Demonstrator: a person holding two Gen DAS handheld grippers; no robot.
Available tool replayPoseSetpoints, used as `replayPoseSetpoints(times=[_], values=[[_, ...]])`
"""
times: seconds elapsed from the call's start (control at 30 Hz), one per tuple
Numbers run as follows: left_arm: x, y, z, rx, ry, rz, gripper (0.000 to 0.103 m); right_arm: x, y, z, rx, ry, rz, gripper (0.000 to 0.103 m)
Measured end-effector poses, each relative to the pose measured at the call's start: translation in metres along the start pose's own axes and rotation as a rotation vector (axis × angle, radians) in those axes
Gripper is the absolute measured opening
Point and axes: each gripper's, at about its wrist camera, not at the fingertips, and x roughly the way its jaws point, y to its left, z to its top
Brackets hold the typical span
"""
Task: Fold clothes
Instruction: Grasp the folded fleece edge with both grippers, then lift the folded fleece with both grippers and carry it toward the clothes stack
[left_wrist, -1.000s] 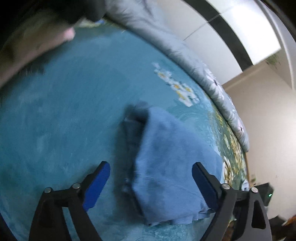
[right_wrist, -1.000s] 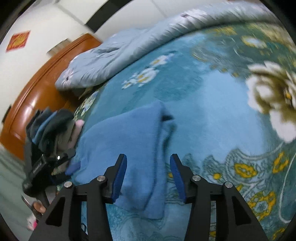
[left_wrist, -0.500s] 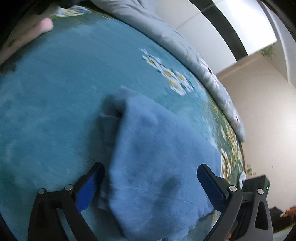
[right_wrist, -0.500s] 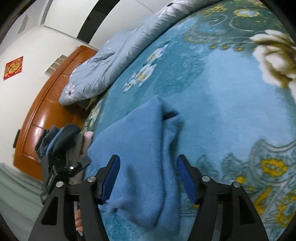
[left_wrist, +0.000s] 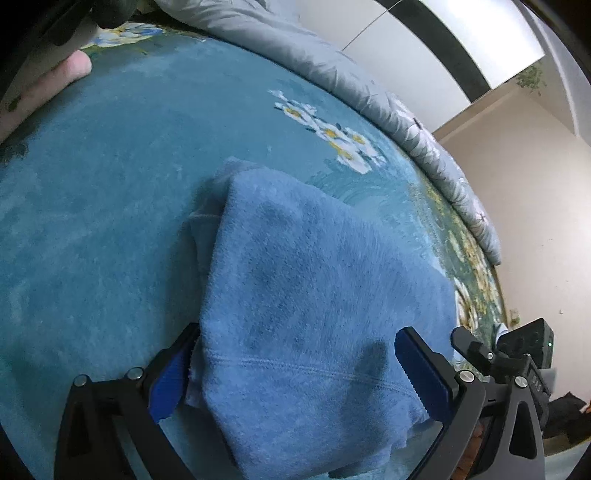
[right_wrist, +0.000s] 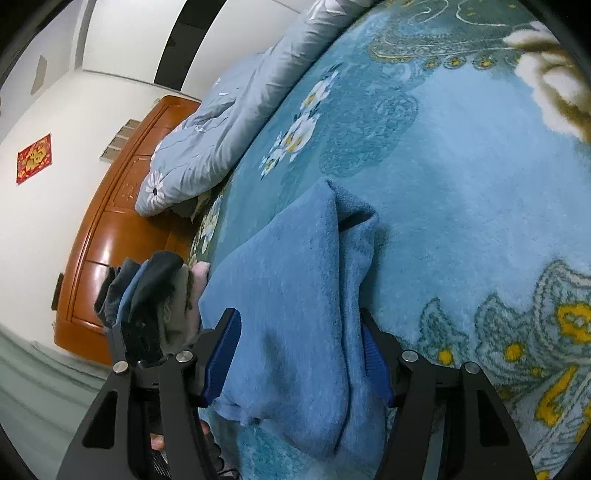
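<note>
Folded blue fleece garment (left_wrist: 317, 295), no legible label, lying on teal floral bed cover (left_wrist: 103, 221), straddled by left hand-held gripper (left_wrist: 295, 373) and right hand-held gripper (right_wrist: 299, 354), both spread wide; grey quilt (right_wrist: 229, 129) beyond.

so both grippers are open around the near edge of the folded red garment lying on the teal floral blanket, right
Not quite: the garment is blue, not red, as both wrist views show. The rest holds: the left gripper and right gripper are open around its near edge, and it lies folded on the teal floral blanket.
</note>
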Motion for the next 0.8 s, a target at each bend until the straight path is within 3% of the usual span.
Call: replayPoseSetpoints(times=[0.13,0.23,0.33,0.4,0.5,0.63,0.8], values=[[0.000,-0.003,-0.003,0.012,0.006,-0.007,0.098,0.004,-0.003,0.003,0.014,0.023,-0.002,0.037],[-0.002,0.008,-0.003,-0.034,-0.040,-0.091,0.093,0.007,-0.006,0.006,0.032,0.036,0.017,0.030],[-0.004,0.017,-0.007,-0.022,-0.082,-0.176,0.079,0.010,-0.006,0.007,0.037,0.046,0.026,0.029],[-0.003,0.016,-0.008,0.003,-0.067,-0.158,0.061,0.012,-0.003,0.007,0.031,0.046,0.026,0.029],[-0.007,0.019,-0.008,-0.018,-0.052,-0.201,0.049,0.015,0.002,0.006,0.022,0.043,0.020,0.029],[-0.008,0.020,-0.007,-0.030,-0.062,-0.209,0.038,0.013,0.011,0.005,-0.008,0.030,0.011,0.028],[-0.023,0.004,-0.012,0.050,-0.093,-0.211,0.030,0.005,0.023,0.000,-0.074,0.009,-0.007,0.018]])
